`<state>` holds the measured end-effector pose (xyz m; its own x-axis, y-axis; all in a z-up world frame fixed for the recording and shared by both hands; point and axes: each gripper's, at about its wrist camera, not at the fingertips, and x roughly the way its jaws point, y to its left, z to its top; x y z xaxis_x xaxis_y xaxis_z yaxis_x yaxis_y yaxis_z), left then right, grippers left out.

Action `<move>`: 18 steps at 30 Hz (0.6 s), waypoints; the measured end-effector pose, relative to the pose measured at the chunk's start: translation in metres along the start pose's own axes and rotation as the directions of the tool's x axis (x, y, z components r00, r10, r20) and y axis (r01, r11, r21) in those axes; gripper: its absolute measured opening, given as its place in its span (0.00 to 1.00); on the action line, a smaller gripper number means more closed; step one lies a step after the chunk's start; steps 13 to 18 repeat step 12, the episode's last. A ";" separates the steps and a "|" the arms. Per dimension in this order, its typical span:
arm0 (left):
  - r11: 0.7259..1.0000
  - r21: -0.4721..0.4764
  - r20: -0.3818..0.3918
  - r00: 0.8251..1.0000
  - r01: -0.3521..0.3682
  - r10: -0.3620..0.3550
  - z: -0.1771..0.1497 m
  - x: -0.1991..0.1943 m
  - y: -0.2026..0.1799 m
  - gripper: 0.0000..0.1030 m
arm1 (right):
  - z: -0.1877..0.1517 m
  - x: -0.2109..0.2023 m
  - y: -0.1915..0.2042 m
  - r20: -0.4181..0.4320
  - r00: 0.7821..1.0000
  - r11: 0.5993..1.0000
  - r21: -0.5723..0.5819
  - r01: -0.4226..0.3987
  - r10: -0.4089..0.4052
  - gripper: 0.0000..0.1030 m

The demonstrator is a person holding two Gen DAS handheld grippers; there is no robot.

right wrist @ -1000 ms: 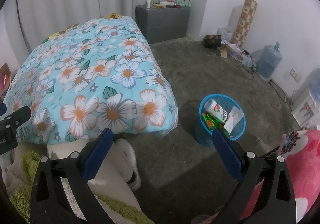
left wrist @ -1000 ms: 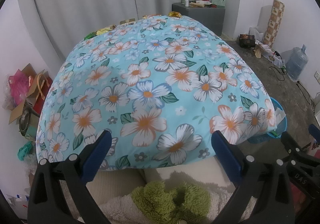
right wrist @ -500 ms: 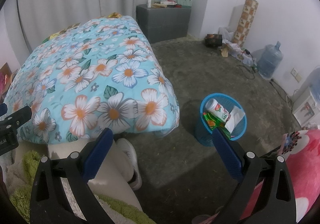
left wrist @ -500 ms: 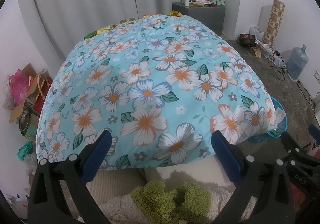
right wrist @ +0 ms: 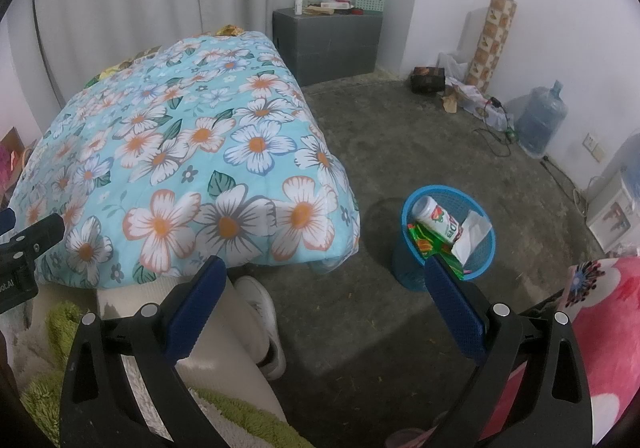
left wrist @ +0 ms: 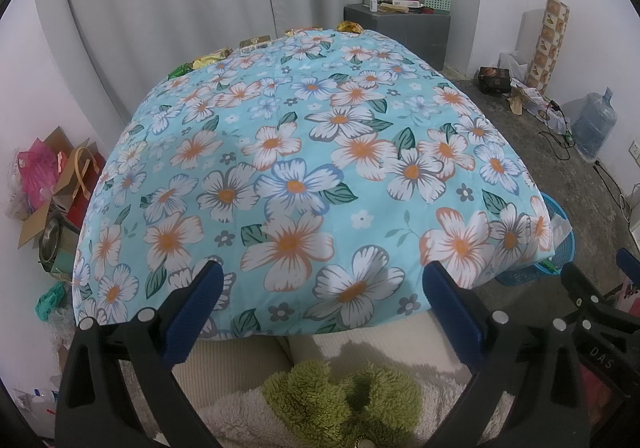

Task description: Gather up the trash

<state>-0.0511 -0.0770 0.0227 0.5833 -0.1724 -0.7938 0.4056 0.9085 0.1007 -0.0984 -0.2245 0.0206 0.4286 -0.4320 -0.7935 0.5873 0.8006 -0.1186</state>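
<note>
A blue mesh trash basket [right wrist: 478,268] stands on the floor right of the bed, holding a white bottle [right wrist: 438,218], a green wrapper [right wrist: 430,242] and white paper [right wrist: 472,232]. Its rim peeks out past the quilt in the left wrist view [left wrist: 562,248]. Several wrappers lie along the far edge of the floral quilt [left wrist: 304,152]: a gold one [left wrist: 350,26], a yellow one [left wrist: 210,58], a green one [left wrist: 180,70] and a small box [left wrist: 256,42]. My left gripper [left wrist: 320,300] is open and empty above the quilt's near edge. My right gripper [right wrist: 324,296] is open and empty, left of the basket.
A grey cabinet [right wrist: 328,40] with small items stands at the back wall. A water jug [right wrist: 540,120], cables and clutter line the right wall. Boxes and bags [left wrist: 48,188] pile up left of the bed. A person's leg and white shoe [right wrist: 260,312] are below the right gripper.
</note>
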 end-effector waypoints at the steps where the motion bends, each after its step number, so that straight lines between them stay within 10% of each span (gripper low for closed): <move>1: 1.000 0.000 0.000 1.000 0.000 0.000 0.000 0.000 0.000 0.95 | 0.000 0.000 -0.001 0.000 1.000 1.000 0.000 0.000 0.000 0.92; 18: 1.000 0.001 -0.001 1.000 0.000 0.000 0.001 0.000 0.000 0.95 | 0.000 0.000 0.001 -0.002 1.000 1.000 0.004 -0.001 0.001 0.92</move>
